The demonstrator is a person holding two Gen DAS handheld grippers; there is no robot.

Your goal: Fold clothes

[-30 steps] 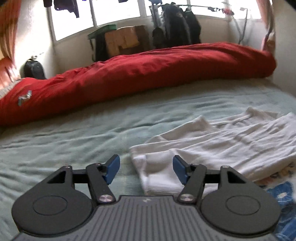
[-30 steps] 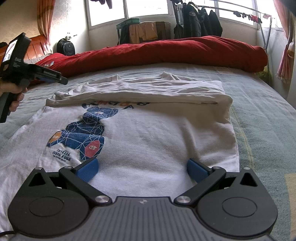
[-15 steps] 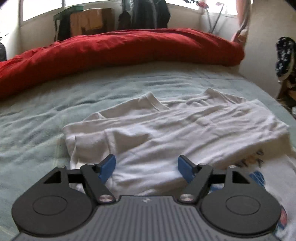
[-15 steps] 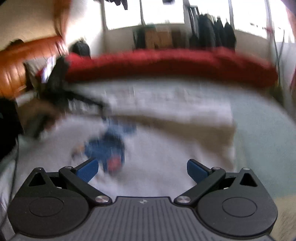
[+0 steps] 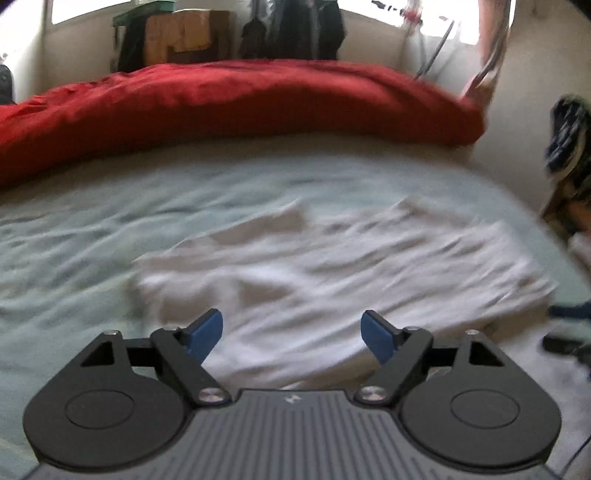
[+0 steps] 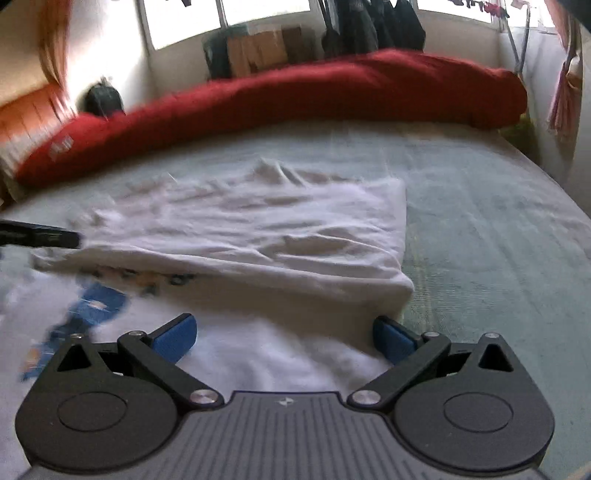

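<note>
A white T-shirt [image 6: 258, 229] lies on the bed, its far part folded over toward me, a blue print [image 6: 92, 306] showing below the fold at the left. My right gripper [image 6: 284, 338] hovers open over the shirt's near right part, nothing between its blue pads. In the left wrist view the same shirt [image 5: 332, 266] is blurred, and my left gripper [image 5: 291, 332] stands open above its near edge, holding nothing. The tip of the left gripper [image 6: 40, 236] shows at the left edge of the right wrist view, by the fold's left end.
A long red duvet [image 6: 295, 96] lies rolled along the far side of the pale green bedsheet [image 6: 498, 229]. Behind it are windows, cardboard boxes [image 6: 258, 48] and hanging dark clothes [image 6: 373, 26]. The bed edge falls off at the right [image 5: 535, 221].
Both grippers have swung over the shirt: the left one moved right from the sleeve edge toward the folded body, the right one moved forward toward the fold. Both stayed open.
</note>
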